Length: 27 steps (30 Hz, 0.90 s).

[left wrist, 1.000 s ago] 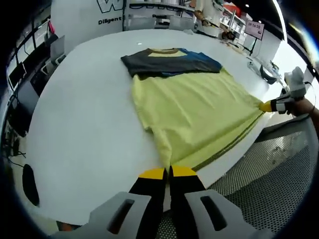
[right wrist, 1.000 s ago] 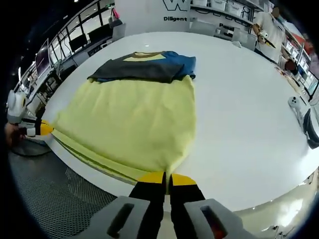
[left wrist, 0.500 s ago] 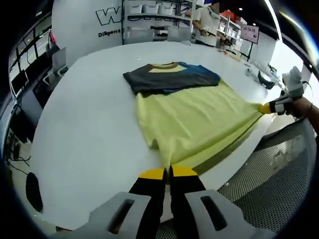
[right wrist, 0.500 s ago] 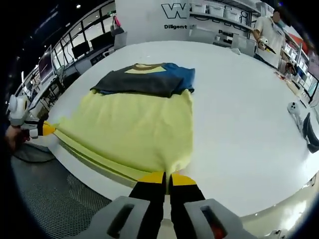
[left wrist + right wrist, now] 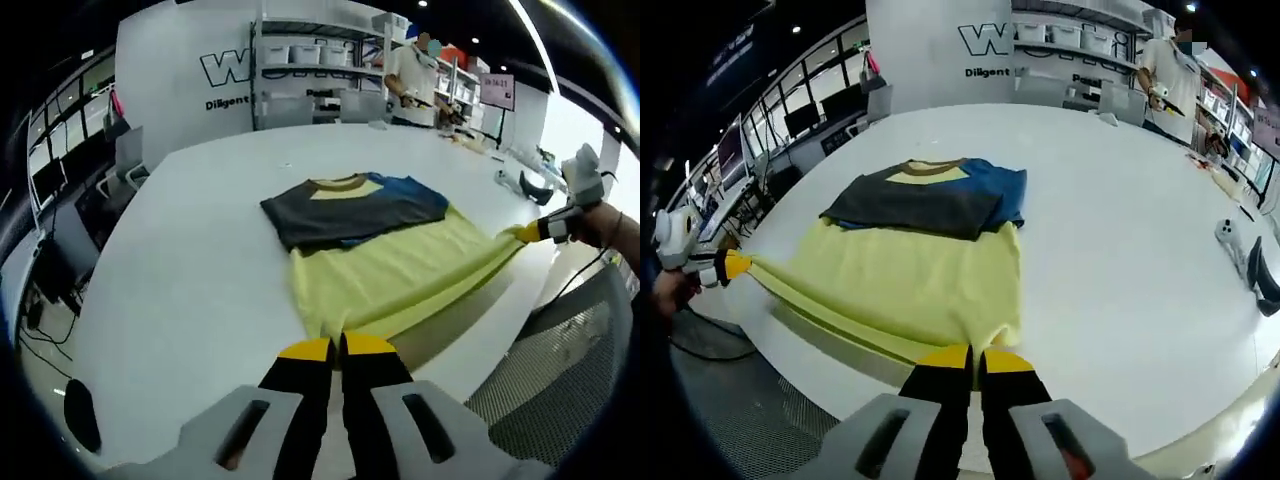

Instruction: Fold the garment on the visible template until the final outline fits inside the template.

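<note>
Now left gripper [image 5: 336, 347] clamped on yellow shirt [image 5: 400, 275] hem corner, right gripper [image 5: 975, 357] gripping the other corner, hem raised above white table [image 5: 190, 290].

A white wall [image 5: 190, 70] behind the table carries large dark lettering cut off after "W", with a smaller line beneath that begins "Diligent" — the rest is hidden. In the right gripper view the same wall [image 5: 930, 50] shows "W" over "Diligent". A pink-edged sign [image 5: 494, 88] hangs at the far right — its print is too small to read.
</note>
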{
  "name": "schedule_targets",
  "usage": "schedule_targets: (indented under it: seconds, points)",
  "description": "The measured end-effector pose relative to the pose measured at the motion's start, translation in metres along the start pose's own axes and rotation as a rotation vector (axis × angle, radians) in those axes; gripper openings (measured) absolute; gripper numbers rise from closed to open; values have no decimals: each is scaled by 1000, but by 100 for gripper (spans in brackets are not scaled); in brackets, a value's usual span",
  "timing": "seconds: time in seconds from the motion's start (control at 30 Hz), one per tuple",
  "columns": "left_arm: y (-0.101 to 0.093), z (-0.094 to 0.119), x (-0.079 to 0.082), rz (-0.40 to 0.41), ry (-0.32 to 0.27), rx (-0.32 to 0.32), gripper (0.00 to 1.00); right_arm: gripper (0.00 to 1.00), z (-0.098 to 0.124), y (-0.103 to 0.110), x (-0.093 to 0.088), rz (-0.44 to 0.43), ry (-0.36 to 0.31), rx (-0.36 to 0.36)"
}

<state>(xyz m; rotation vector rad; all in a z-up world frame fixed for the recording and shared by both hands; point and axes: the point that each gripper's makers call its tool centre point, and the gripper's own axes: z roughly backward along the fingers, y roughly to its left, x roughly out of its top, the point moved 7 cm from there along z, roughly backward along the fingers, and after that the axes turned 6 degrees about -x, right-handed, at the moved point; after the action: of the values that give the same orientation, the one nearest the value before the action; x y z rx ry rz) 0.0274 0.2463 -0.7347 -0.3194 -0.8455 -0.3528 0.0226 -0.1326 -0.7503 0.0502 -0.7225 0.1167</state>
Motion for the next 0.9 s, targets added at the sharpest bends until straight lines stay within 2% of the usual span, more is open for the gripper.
schedule_targets:
  seconds: [0.03,0.23,0.33,0.4,0.47,0.5,0.67,0.73,0.77,0.9]
  points:
    - [1,-1,2,22,-13,2,5,0,0,0,1,1,-4,-2]
    - [4,-5,15,25,-54,40,5,0,-3,2,14,-4,-34,-7]
    - [7,-6,23,25,-77,38,5,0,-4,0,20,-6,-61,-23]
    - [7,-7,27,58,-80,34,5,0,-5,0,23,-3,-70,-23]
    - [8,-8,30,1,-78,6,5,0,-6,0,26,21,-75,-48]
    - [9,-9,31,-21,-70,28,5,0,-8,3,27,37,-86,-42]
    - [12,-13,37,-12,-89,31,5,0,-10,3,35,76,-119,-61]
    - [14,-17,40,-116,-78,22,5,0,-13,0,40,77,-146,-68]
    - [14,-19,41,-129,-77,31,5,0,-15,0,42,75,-144,-63]
    - [20,-26,49,-120,-89,36,5,0,-21,0,54,109,-156,-62]
